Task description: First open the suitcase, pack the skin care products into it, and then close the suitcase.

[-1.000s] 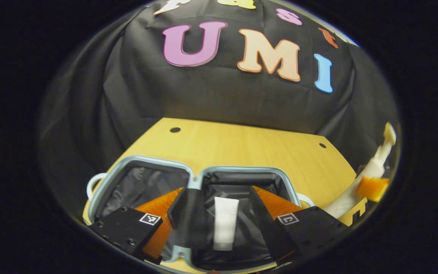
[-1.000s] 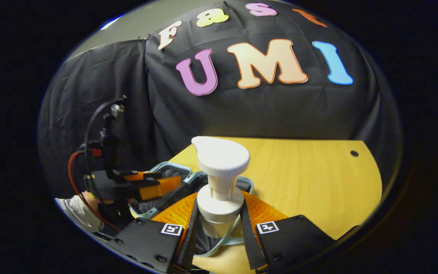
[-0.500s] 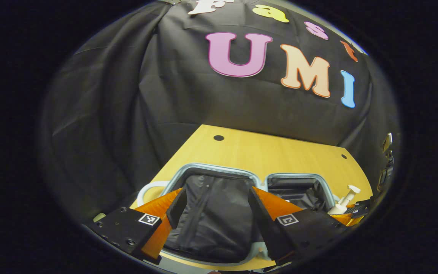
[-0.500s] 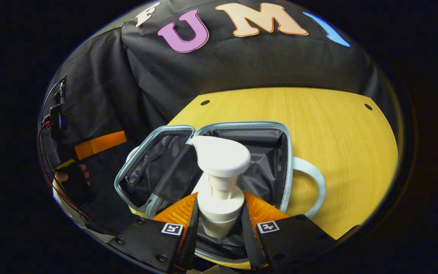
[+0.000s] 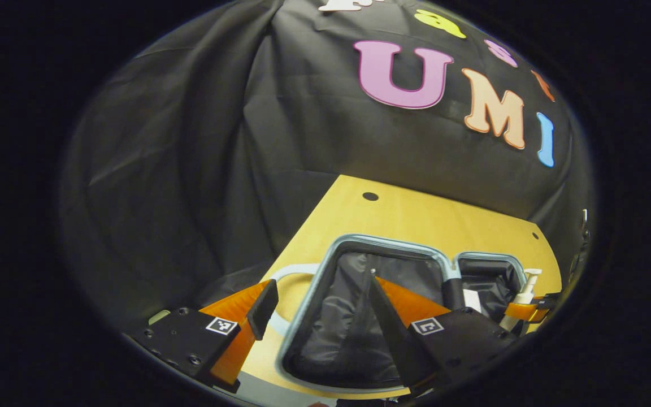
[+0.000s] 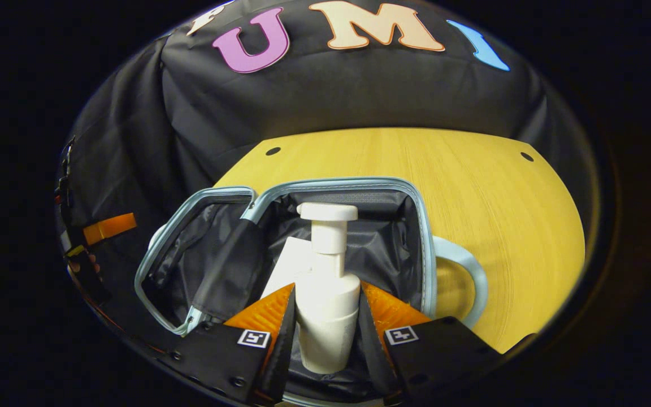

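Right gripper (image 6: 322,339) clamps white pump bottle (image 6: 325,299) over open suitcase (image 6: 416,203) — left gripper (image 5: 320,316) released, at 9 o'clock.

left gripper (image 5: 319,294) spread wide above the open suitcase (image 5: 359,316) on the table (image 5: 416,217)

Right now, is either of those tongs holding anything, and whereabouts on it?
The right tongs grip a white pump bottle by its body, below the pump, over the open suitcase. The left tongs are open and hold nothing.
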Motion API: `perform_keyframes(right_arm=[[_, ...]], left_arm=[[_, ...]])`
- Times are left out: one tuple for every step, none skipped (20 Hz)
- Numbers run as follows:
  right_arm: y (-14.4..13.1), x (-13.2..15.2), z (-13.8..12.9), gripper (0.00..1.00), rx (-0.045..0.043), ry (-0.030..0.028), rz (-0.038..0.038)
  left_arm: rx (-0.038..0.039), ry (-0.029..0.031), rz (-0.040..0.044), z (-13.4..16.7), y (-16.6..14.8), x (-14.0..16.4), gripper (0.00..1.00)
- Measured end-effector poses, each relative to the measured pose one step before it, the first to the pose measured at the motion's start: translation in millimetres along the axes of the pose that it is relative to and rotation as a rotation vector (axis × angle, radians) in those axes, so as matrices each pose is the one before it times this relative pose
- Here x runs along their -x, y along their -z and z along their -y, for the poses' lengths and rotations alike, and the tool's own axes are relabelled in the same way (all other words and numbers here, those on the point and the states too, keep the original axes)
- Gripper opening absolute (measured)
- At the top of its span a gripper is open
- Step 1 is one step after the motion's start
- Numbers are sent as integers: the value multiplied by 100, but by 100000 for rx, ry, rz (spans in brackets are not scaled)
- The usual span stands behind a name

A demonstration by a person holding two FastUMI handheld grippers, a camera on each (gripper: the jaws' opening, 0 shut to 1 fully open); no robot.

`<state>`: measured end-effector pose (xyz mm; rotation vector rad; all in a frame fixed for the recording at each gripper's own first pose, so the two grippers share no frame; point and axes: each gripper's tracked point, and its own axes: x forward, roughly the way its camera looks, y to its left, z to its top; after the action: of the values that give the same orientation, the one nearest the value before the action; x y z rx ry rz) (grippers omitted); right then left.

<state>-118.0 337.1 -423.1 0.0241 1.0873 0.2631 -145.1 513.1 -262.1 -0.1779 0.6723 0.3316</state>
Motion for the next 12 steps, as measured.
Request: perform_keyframes(right_arm=[[186, -371, 300, 59, -506, 1550, -594], [-105, -248, 202, 58, -855, 1104, 8], [96, -86, -46, 57, -1339, -269, -330], [-244, 90, -135, 56, -1195, -591, 808], [-310, 37, -172, 62, -666, -1175, 1012], [-457, 192, -97, 65, 13, -878, 1027], [-366, 308, 52, 72, 139, -134, 1023], [-633, 267, -63, 88, -562, -302, 1793], [-540, 236, -103, 89, -1004, -312, 1574], [-506, 207, -12, 84, -634, 87, 1297], [-424, 232, -72, 85, -32, -6, 1433], [-514, 165, -63, 93, 355, 156, 1287]], left_arm=[[580, -704, -1276, -883, 264, -675, 95], [405, -1388, -1924, -932, 385, -611, 96], [163, -1159, -2693, -848, 558, -715, 96], [363, -761, -1895, -700, 344, -563, 94], [669, -688, -2028, -681, 255, -610, 96], [480, -260, -1187, -429, 142, -586, 96], [48, -448, -1181, -528, 101, -615, 96], [-373, -182, -1832, -569, 138, -756, 96], [-144, 421, -2178, -446, 275, -684, 96], [-281, 315, -2076, -328, 248, -814, 94], [-392, 394, -2291, -337, 310, -806, 96], [-371, 50, -2429, -407, 331, -745, 96]])
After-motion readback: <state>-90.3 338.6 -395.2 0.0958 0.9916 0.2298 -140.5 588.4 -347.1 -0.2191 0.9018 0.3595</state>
